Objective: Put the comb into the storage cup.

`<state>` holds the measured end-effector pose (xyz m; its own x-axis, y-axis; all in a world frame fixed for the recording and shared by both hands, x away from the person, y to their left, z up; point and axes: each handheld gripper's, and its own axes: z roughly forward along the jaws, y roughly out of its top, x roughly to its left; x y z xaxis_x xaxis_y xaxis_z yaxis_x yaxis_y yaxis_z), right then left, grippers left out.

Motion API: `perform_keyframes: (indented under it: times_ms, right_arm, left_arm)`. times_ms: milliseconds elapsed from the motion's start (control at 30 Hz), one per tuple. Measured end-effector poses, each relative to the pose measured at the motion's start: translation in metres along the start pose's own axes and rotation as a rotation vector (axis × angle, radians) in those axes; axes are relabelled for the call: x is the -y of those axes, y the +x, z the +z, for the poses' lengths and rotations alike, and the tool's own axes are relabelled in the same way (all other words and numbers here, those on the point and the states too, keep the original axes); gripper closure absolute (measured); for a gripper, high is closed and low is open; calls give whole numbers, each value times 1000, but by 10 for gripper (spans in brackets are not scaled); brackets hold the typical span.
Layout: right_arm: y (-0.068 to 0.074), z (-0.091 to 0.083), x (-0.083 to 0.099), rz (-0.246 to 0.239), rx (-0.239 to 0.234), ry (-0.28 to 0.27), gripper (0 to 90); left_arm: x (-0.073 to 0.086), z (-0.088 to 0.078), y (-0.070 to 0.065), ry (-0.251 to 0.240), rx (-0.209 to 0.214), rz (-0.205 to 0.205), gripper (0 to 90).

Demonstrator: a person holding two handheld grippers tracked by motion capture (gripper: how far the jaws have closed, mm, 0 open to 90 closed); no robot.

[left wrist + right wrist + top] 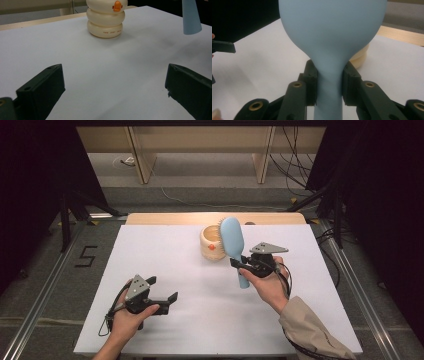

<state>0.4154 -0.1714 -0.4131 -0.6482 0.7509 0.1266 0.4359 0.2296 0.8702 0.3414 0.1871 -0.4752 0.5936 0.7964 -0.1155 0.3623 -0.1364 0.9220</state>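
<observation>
Between the right gripper (329, 86) fingers: a smooth, matte blue hairbrush (332, 37) neck.

Laboratory recording bay: white-covered counter (165, 265), black curtains (30, 180) at 9 and 3 o'clock, floor cables (295, 165) at 1 o'clock, taped floor numeral (86, 256).

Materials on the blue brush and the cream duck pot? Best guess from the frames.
Blue brush: looks like moulded plastic, matte; its surface is smooth, evenly coloured and seamless, with only a soft sheen. Cream duck pot: probably plastic or glazed ceramic, slightly glossy; rounded stacked rings with soft highlights, an orange beak and small printed lettering. The look alone doesn't settle which.
</observation>
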Motion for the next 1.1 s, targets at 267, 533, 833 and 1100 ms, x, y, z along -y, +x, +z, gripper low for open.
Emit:
perform_keyframes:
  times_ms: [267,533,833,1100]
  right_arm:
    - [3,2,1,-3,-6,-17,702]
    - [8,4,1,-15,-6,-41,702]
    - [13,7,2,-19,-6,-60,703]
    - [18,9,2,-21,-11,-66,703]
  left_arm:
    - [-1,1,-3,-1,9,2,21]
    - [-2,3,-8,-5,17,7,23]
    - [-3,5,-11,-7,20,11,20]
    - [-4,9,-18,-1,37,25,0]
